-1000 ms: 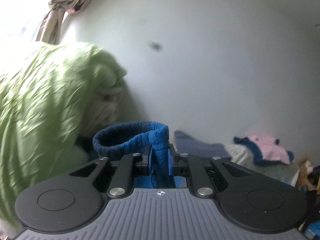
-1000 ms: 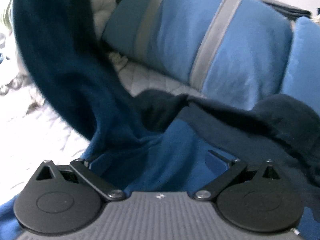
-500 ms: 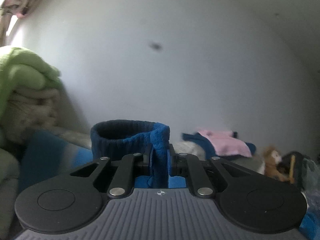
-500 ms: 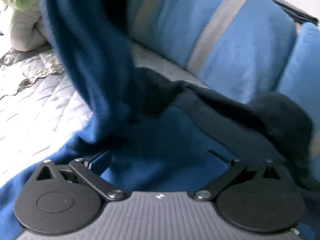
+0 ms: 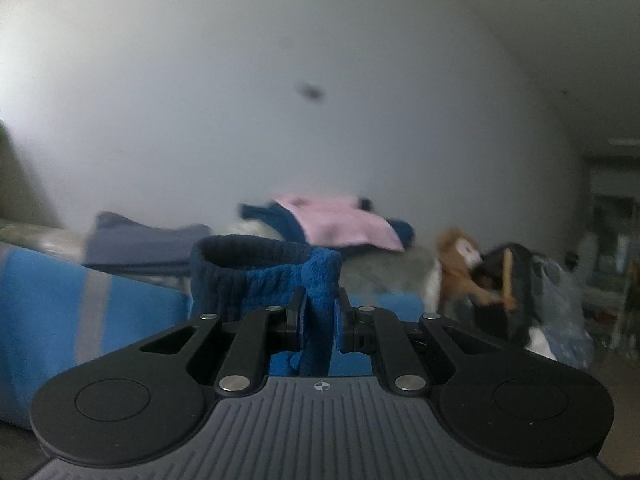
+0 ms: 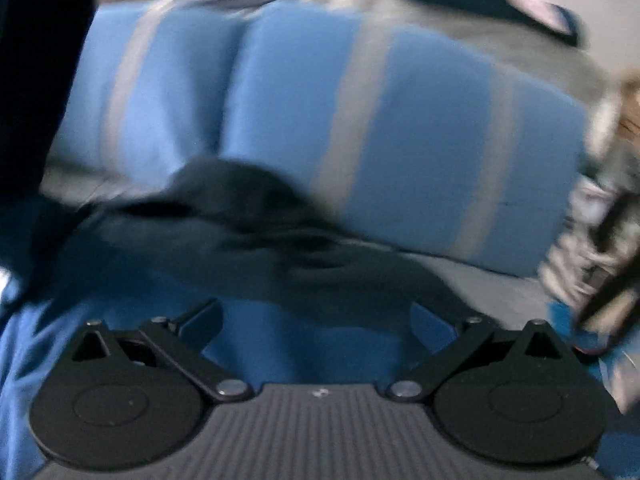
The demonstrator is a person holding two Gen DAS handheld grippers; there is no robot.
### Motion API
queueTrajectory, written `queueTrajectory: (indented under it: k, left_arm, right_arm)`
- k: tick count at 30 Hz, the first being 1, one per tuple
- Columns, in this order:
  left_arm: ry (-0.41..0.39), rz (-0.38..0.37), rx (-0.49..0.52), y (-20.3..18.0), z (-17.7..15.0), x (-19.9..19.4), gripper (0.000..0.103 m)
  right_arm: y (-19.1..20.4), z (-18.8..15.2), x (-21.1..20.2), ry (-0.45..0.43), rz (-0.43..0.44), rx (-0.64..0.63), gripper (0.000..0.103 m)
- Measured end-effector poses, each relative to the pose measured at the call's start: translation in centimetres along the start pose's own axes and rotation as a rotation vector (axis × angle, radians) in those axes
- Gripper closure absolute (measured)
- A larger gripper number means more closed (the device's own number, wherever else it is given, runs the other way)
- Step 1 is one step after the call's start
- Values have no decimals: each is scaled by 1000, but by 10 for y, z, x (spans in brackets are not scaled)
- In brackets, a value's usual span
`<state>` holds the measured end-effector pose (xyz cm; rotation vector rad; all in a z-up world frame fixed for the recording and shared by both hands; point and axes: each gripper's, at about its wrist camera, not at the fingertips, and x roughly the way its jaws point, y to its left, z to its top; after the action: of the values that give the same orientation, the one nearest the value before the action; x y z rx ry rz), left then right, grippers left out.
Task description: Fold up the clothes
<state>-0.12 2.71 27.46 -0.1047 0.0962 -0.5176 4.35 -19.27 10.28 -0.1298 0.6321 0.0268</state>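
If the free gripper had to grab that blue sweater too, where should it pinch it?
Probably the dark ribbed hem bunched ahead of the right gripper, approached from directly behind. Its raised, thick fold gives open jaws an edge. The left gripper already pinches the cuff.

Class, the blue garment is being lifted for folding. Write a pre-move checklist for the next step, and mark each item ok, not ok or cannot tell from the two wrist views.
1. Left gripper shut on the blue garment next to its dark ribbed cuff: ok.
2. Right gripper gripping the garment: cannot tell; its jaws stand wide with blue cloth between them.
3. Right wrist view sharp enough to judge: not ok, blurred.
4. Garment spread flat: not ok, bunched dark folds.
5. Striped blue cushion clear of the garment: cannot tell.
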Motion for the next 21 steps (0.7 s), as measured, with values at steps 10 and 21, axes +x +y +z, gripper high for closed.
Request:
queueTrajectory:
  k: [10,21]
  left_arm:
    - [154,-67,67,-67,-85,52,23]
    - [243,94,-28,-16,-154,35,20]
  right_arm:
    - [-105,-24,-18,-43,-117,271,0]
    - [-116,-37,-23,7,25,160,0]
